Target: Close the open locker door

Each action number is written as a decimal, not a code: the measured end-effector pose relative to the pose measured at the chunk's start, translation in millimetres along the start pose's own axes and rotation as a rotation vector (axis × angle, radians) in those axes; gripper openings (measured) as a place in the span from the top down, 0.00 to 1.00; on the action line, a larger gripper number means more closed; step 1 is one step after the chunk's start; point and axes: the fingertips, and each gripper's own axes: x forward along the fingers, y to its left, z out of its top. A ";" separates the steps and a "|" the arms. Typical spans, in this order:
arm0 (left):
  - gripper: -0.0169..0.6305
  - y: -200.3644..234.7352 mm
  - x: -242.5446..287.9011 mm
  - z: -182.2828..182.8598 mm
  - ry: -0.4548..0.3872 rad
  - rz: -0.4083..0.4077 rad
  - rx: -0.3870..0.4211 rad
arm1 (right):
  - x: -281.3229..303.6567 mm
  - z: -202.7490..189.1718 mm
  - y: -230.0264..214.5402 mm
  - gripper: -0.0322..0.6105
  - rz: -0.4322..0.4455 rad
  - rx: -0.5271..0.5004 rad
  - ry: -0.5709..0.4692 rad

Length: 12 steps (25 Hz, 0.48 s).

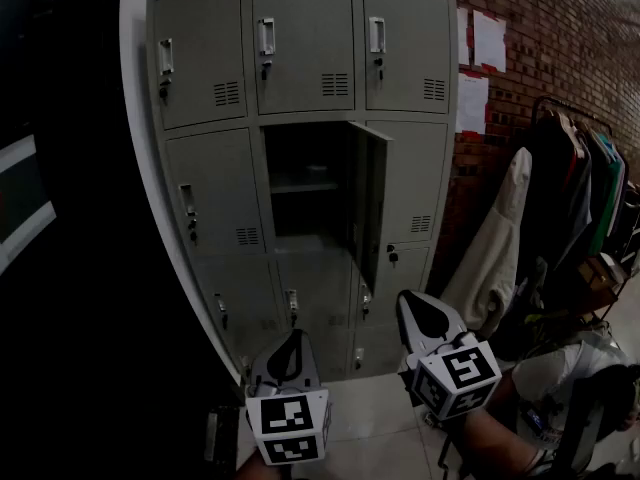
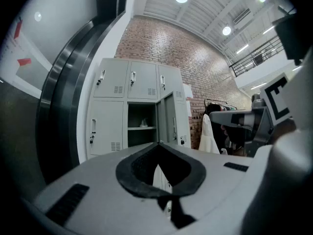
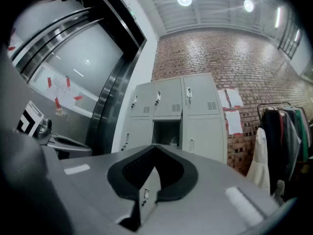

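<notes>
A grey bank of lockers stands ahead against a brick wall. Its middle compartment in the second row is open, with a shelf inside. The open door swings out on the right and shows nearly edge-on. My left gripper and right gripper hang low in the head view, well short of the lockers, both shut and empty. The left gripper view shows the open compartment and its door above the closed tips. In the right gripper view the open compartment lies just above the closed tips.
A clothes rack with dark jackets and a pale garment stands right of the lockers. Papers are pinned on the brick wall. A dark panel and a white curved frame border the lockers on the left. Clutter sits at lower right.
</notes>
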 end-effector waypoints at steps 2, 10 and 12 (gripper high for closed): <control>0.97 5.6 15.4 2.4 -0.012 0.003 0.006 | 14.9 -4.8 -11.5 0.94 -0.010 0.001 0.001; 0.97 35.4 96.1 -3.4 -0.022 -0.034 0.001 | 104.1 -35.6 -55.3 0.61 -0.033 -0.015 0.053; 0.97 43.3 123.0 -0.4 -0.023 -0.060 -0.005 | 130.3 -39.8 -66.0 0.58 -0.048 -0.018 0.063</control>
